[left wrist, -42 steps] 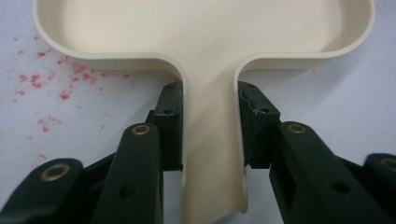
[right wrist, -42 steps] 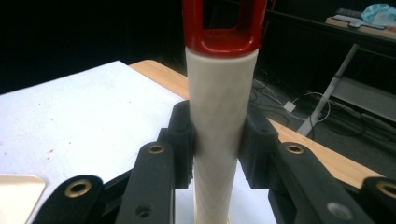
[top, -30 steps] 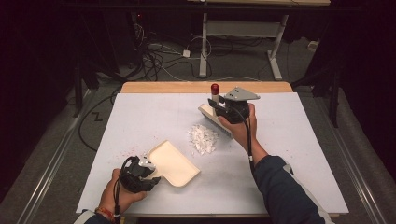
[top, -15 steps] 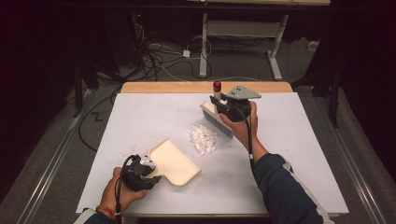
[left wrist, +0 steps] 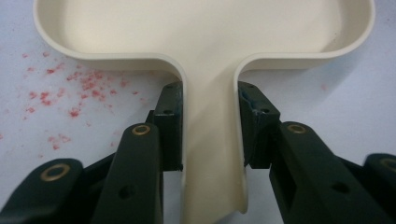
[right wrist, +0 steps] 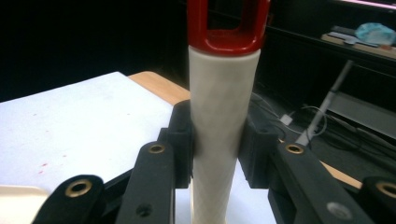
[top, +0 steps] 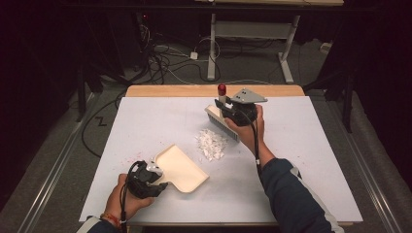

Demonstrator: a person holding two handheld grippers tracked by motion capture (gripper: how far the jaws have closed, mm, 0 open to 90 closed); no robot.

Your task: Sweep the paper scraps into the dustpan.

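My left tongs [top: 154,171] are clamped on the handle of the cream dustpan [top: 180,167]; in the left gripper view the two black jaws press flat against both sides of that handle [left wrist: 210,154], with the pan's tray opening out beyond them. The dustpan lies flat on the white tabletop [top: 301,160], near the front edge on the left, its open mouth turned toward the right and far side.

My right tongs [top: 228,110] are closed around the white handle of the brush [top: 222,121]; the right gripper view shows that handle [right wrist: 219,140] standing upright between the jaws, with its red cap [right wrist: 229,28] above them. In the high view the brush is at the far middle of the tabletop, its bristle head low at the surface and the red tip pointing up and away.

Between the two tools lies a small pile of white scraps [top: 211,144], just near of the brush head and just beyond the dustpan's mouth, apart from the pan. Left of the dustpan, fine red crumbs [left wrist: 70,88] are scattered over the tabletop.
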